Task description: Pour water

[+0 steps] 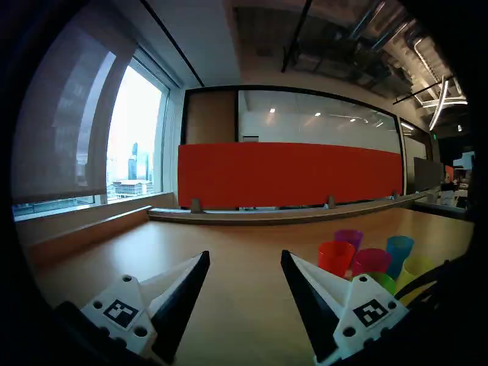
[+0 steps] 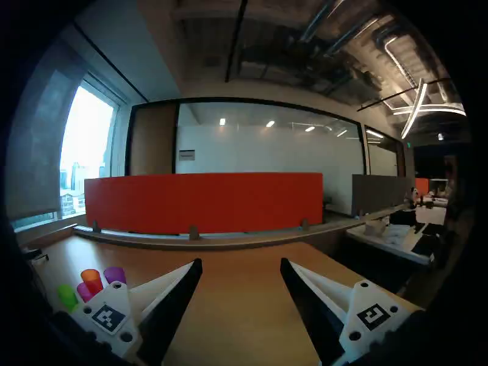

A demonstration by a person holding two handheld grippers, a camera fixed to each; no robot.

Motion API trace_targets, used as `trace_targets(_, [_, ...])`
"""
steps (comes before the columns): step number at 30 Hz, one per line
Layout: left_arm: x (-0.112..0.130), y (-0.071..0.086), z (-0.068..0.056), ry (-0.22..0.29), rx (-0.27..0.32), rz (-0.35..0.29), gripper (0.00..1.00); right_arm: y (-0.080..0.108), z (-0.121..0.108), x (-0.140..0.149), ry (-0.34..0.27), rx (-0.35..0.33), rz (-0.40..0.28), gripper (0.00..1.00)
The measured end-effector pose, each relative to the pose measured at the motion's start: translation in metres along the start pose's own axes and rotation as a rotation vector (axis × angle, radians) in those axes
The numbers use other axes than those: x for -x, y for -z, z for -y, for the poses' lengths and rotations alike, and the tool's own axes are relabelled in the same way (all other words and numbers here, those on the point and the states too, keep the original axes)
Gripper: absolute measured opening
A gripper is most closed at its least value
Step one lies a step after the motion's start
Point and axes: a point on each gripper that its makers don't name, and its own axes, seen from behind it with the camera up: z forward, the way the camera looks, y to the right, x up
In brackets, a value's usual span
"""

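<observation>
Left gripper [image 1: 244,259] spread, empty, over wooden table [image 1: 244,244]; coloured cups [image 1: 372,259] clustered right. Right gripper [image 2: 240,265] spread, empty.

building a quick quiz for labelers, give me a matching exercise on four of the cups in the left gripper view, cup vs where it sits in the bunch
Column one:
1. red cup
2. purple cup
3. yellow cup
4. green cup

Column two:
A. rightmost of the bunch
B. at the front, nearest the camera
C. leftmost of the bunch
D. at the back, just behind the red cup

Pairs: 1-C, 2-D, 3-A, 4-B
</observation>
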Motion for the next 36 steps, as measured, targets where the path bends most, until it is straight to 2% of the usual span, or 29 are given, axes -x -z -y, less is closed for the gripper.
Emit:
trace_targets(8, [0.001, -0.001, -0.002, 0.000, 0.006, 0.001, 0.86, 0.000, 0.006, -0.003, 0.011, -0.014, -0.009, 1.00])
trace_targets(20, [0.000, 0.000, -0.002, -0.001, 0.006, 0.001, 0.86, -0.002, 0.037, -0.009, 0.074, -0.070, -0.057, 0.99])
trace_targets(26, [0.000, -0.001, -0.001, -0.001, 0.006, 0.001, 0.86, -0.009, 0.052, 0.011, 0.107, -0.086, -0.062, 1.00])
trace_targets(36, [0.000, 0.000, -0.002, -0.001, 0.007, 0.001, 0.86, -0.029, 0.070, 0.053, 0.105, -0.072, -0.053, 1.00])
